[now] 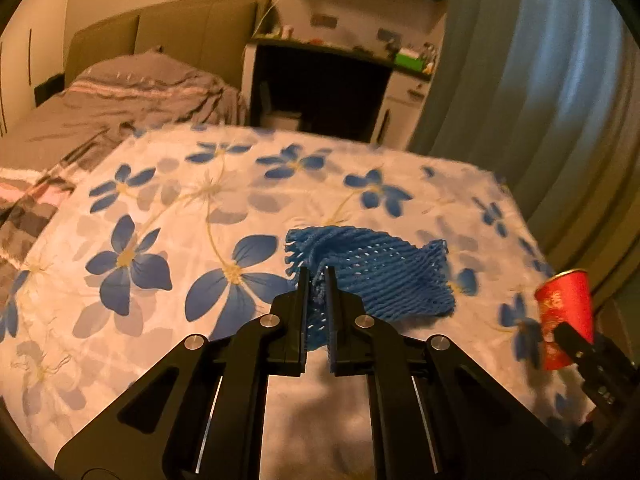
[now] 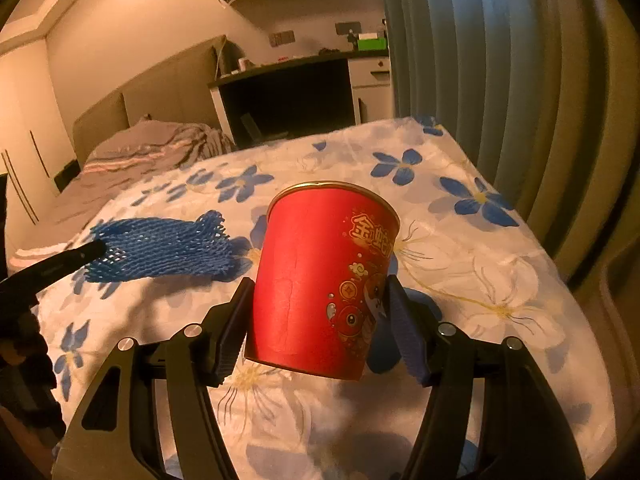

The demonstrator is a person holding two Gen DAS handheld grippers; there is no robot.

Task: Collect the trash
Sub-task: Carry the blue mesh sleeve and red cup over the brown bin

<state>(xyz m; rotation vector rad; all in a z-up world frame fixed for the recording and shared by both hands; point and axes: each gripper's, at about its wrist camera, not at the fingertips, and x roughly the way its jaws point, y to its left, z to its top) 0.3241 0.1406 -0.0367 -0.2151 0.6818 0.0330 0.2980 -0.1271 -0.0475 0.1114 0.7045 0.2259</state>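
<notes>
We have the blue foam net (image 1: 372,276) pinched in the left tongs (image 1: 317,276), whose jaws are nearly closed on a gathered fold at the net's near-left corner, while most of the net hangs out toward two o'clock above the floral cloth (image 1: 160,208) covering the desk. Our right tongs (image 2: 320,300) stand fairly wide and clamp the red paper cup (image 2: 324,276) by its lower wall, the cup upright but tipped slightly to eleven o'clock, its base clear of the cloth. The chief risk, as we judge it, is the net: only a thin bunch of mesh sits between the pads, so a quick swing could pull it free, or its trailing end could snag the cup or the cloth. The cup is soft-walled and held low, so it may pivot, buckle or slide out if we tilt further. Both tongs point downward at a moderate slant, the left at nine o'clock of the right, well apart.
</notes>
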